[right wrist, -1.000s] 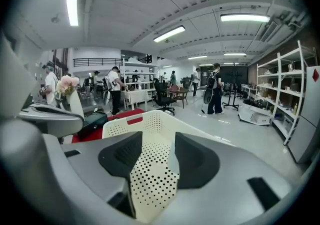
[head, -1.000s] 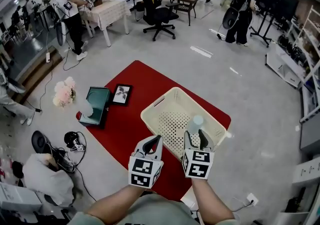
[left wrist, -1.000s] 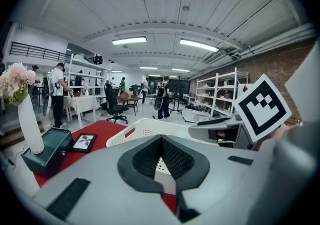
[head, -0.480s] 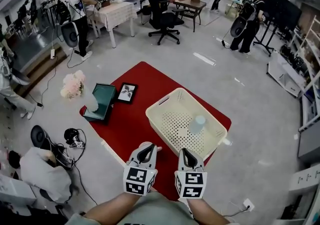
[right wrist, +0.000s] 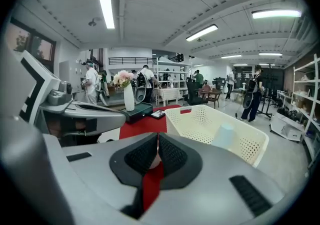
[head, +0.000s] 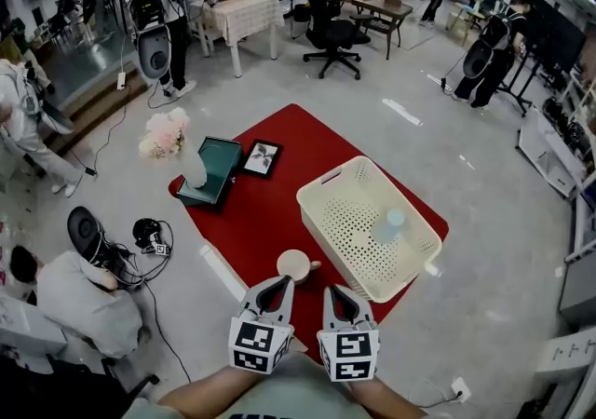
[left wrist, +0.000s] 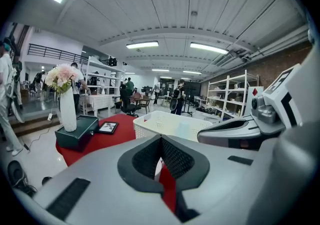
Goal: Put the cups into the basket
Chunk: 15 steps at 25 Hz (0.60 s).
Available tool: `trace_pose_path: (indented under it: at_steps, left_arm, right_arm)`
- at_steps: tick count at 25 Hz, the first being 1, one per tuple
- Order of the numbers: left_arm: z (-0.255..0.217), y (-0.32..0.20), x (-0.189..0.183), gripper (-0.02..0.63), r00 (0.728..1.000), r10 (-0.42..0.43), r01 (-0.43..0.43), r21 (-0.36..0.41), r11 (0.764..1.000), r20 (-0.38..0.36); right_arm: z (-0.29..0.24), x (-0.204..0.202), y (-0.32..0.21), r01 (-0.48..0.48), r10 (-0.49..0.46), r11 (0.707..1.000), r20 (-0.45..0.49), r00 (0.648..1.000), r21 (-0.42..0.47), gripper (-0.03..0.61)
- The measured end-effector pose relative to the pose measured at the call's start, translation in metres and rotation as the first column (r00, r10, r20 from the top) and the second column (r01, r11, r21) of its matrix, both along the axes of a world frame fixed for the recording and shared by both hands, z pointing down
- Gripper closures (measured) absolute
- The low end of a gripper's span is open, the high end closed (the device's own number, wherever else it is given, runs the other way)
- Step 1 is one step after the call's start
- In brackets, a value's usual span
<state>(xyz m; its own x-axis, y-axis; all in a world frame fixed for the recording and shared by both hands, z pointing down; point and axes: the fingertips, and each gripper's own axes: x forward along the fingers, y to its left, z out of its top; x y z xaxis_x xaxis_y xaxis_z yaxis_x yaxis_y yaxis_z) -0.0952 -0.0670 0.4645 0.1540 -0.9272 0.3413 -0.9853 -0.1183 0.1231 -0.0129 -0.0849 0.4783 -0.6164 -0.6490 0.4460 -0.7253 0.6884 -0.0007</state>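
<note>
Red mat (head: 270, 217) bears basket (head: 358, 222), cup (head: 294, 265), vase (head: 193, 167), box (head: 219, 168), photo frame (head: 261, 157)

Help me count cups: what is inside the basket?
One pale blue cup sits in the basket, on its perforated floor; the rest is bare. The floor under that cup is covered. A second cup stands outside, on the red mat.

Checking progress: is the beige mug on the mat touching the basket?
Apart. The head view shows a strip of red mat between the mug and the basket, along its near wall.
</note>
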Motion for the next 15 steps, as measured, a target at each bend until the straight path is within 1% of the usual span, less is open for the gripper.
trace_pose_path:
  at_steps: [6,10,15]
  left_arm:
    - [0.006,0.022,-0.016,0.614,0.998,-0.057,0.057,-0.007,0.998,0.006]
    - [0.007,0.03,-0.024,0.614,0.997,-0.08,0.08,-0.011,0.997,0.01]
    - [0.01,0.031,-0.027,0.614,0.996,-0.086,0.086,-0.015,0.996,0.01]
  right_arm:
    - [0.01,-0.02,0.017,0.068,-0.068,0.998,-0.004,0.998,-0.018,0.56]
    - [0.013,-0.025,0.02,0.081,-0.081,0.996,-0.008,0.997,-0.022,0.56]
    - [0.016,-0.03,0.019,0.089,-0.089,0.996,-0.007,0.996,-0.028,0.561]
